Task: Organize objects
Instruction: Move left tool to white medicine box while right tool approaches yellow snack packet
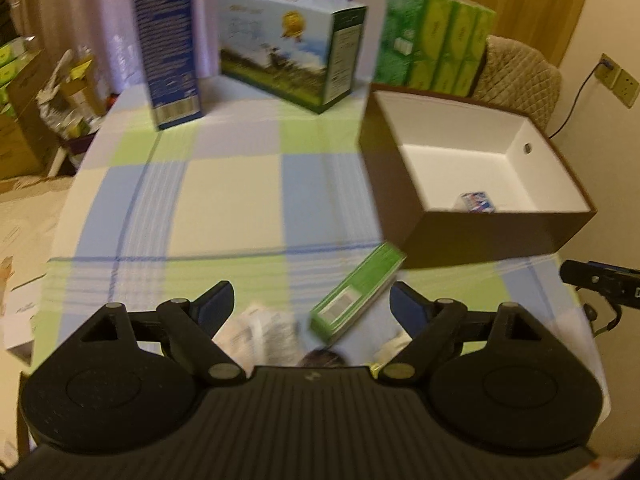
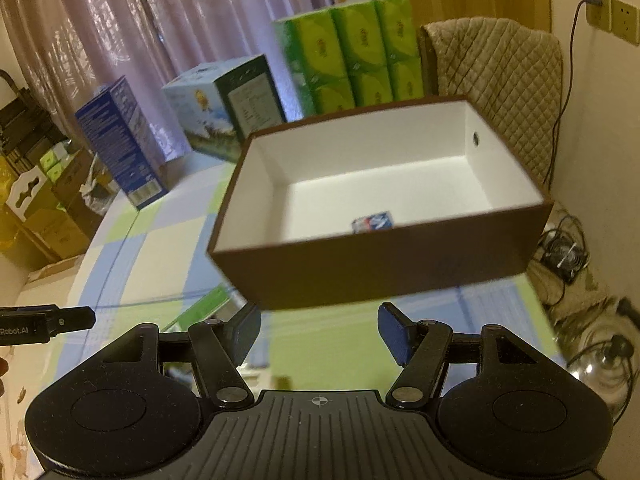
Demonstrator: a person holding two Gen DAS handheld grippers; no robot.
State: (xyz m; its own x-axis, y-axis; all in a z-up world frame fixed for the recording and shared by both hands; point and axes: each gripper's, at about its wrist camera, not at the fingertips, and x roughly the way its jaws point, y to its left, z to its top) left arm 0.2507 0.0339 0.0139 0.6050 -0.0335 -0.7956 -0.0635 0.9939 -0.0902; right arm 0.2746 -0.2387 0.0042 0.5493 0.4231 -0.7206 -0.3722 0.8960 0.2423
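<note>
Landmark: brown box, open-topped, white inside, standing on the checked tablecloth at the table's right side; its right wall runs close to the table edge.

1. Small blue-and-white packet: lies on the floor of the brown box, against its near wall. The remaining white floor of the box is bare.

2. Green carton: flat on the cloth, just before the brown box's near left corner, lying at a slant, one end pointing toward that corner. Apart from the box wall.

3. Crumpled white wrapper: left of the green carton, further from the brown box, partly hidden by the gripper body.

4. Left gripper: released, jaws spread wide, nothing between them; hovers over the near cloth with the green carton's near end lying between its fingertips in view, contact not discernible.

5. Right gripper: released, jaws wide, empty; faces the brown box's near wall, with a strip of open green cloth between.

6. Tall blue carton: upright, far left of the brown box, near the table's far edge.

7. Landscape-printed box: behind and left of the brown box.

8. Green tissue packs: stacked directly behind the brown box.

9. Open room: a wide stretch of bare cloth left of the brown box.
</note>
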